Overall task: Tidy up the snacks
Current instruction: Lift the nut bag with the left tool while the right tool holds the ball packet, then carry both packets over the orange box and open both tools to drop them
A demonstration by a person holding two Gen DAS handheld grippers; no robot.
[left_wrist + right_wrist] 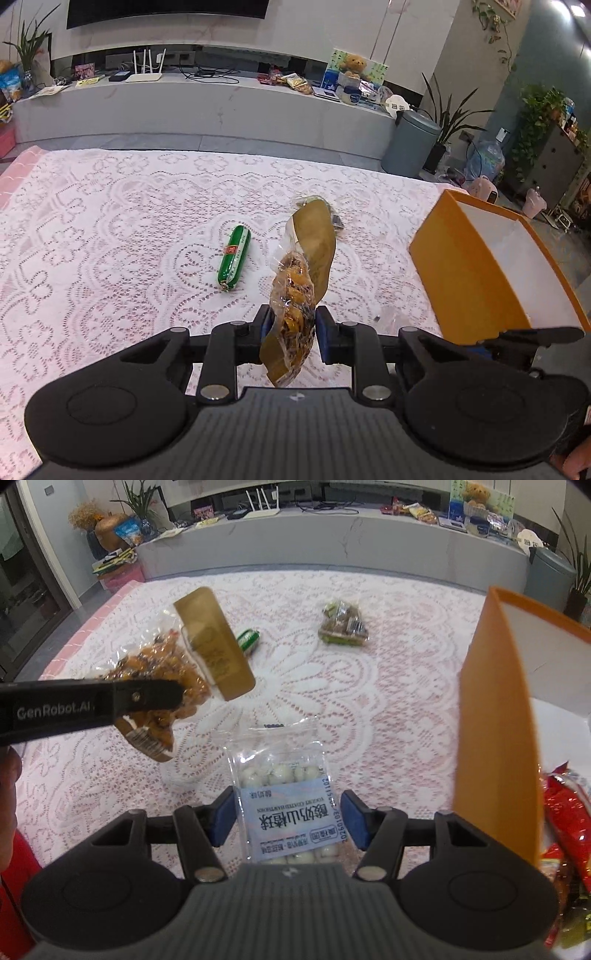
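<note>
Left tool [291, 328]: blue pads clamped on a clear-and-gold snack bag [301, 280], which is lifted off the table. The bag's long axis runs from 6 o'clock up toward 12 o'clock in the left wrist view, gold panel at the far end. In the right wrist view the same bag [177, 675] hangs at 10 o'clock under a black finger [92, 705] printed "GenRobot.AI".

Right tool [288, 818]: fingers set wide, one on each side of a clear packet of white balls [284, 794] that lies flat on the table. The packet's long axis points to 12 o'clock. Its pale blue label reads upside down: Chinese characters, "YOGURT COATED HAWTHORN", a printed number string along the edge.

Table [110, 221]: covered by a white lace cloth over pink.

Orange box [476, 273]: open, white inside, at 3 o'clock.

Green sausage [234, 257]: at 11 o'clock of the left tool, long axis near 12 o'clock, red label illegible.

Mixed candy bag [343, 624]: at 1 o'clock, far side.

Room: long grey TV bench [203, 107], white router [144, 75], grey bin [410, 144], potted plants.
</note>
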